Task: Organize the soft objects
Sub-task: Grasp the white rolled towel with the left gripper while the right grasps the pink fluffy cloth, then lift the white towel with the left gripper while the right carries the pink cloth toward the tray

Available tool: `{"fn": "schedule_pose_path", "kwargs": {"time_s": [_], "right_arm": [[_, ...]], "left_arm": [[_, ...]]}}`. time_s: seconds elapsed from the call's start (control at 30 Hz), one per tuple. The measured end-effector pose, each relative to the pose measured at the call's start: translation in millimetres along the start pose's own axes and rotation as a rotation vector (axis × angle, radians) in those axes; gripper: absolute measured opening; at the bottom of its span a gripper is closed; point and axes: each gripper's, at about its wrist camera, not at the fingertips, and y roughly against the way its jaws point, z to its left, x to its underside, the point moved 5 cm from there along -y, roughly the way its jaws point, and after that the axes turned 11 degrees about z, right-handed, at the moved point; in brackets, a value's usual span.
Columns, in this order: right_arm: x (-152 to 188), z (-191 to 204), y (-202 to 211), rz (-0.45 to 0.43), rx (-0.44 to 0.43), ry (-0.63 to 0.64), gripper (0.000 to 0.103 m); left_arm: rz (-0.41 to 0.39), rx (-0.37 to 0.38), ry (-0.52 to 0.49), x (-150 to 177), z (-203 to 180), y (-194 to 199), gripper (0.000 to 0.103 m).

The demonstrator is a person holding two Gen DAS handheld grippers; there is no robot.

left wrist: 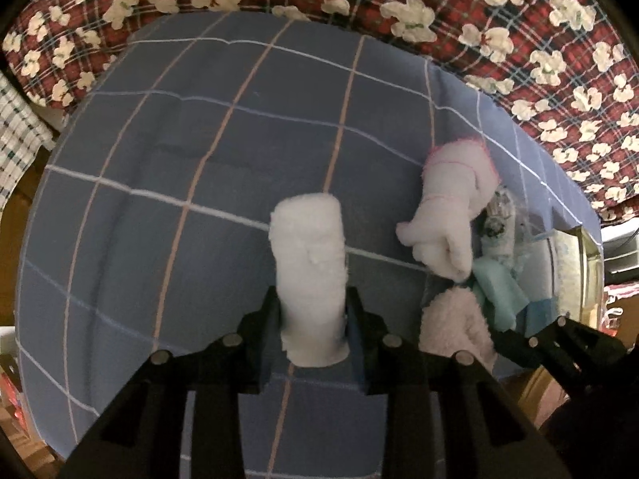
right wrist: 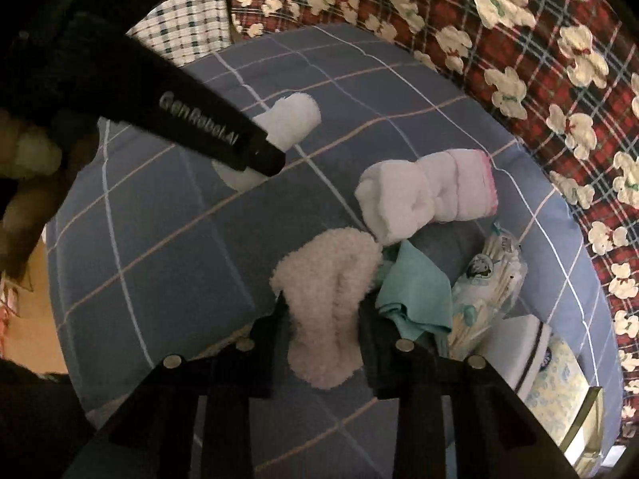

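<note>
Left gripper (left wrist: 313, 319) was clamped on a rolled white towel (left wrist: 307, 255) sticking out ahead, probably for lining up. Right gripper (right wrist: 321, 315) pinched the fluffy pink cloth (right wrist: 327, 303), pile just beyond.

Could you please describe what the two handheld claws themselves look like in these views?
Both are matte black. The left claw and right claw each have two flat, straight fingers on angular linkage arms, with round silver pins at the joints. In the right wrist view, the left unit's body carries grey "GenRobot.AI" lettering. No cables or sleeves are visible.
</note>
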Motion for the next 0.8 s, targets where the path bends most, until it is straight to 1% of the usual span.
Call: {"fn": "schedule_pose_path", "kwargs": {"time_s": [0.1,0.13,0.2,0.27,0.33,0.47,0.6,0.63,0.7,0.73,0.8], "right_arm": [[7,7,4,-0.009,0.03,0.037,0.033],[8,8,3,-0.01,0.042,0.042,0.035],[11,11,-2,0.01,0.068,0.057,0.044],[13,13,-5,0.012,0.091,0.069,0.06],[14,15,-5,0.003,0.098,0.083,0.064],[13,21,-9,0.012,0.116,0.118,0.065],[11,28,-8,-0.008,0.127,0.157,0.065],[11,29,-10,-0.001,0.113,0.159,0.065],[13,31,-15,0.011,0.127,0.161,0.065],[14,31,-18,0.023,0.118,0.166,0.064],[16,29,-23,0.043,0.118,0.162,0.048]], "left_arm": [[-0.012,0.014,0.002,5,-5,5,0.029],[-0.012,0.018,0.003,8,-4,7,0.029],[-0.012,0.028,0.005,13,-7,8,0.029],[-0.015,0.03,0.006,18,-11,9,0.029],[-0.016,0.032,0.01,20,-13,9,0.029],[-0.026,0.032,0.025,26,-9,13,0.029],[-0.038,0.028,0.042,31,-2,18,0.029],[-0.04,0.025,0.046,33,-1,19,0.029],[-0.041,0.021,0.053,36,1,20,0.029],[-0.042,0.021,0.056,38,2,21,0.029],[-0.04,0.019,0.062,42,3,22,0.029]]}}
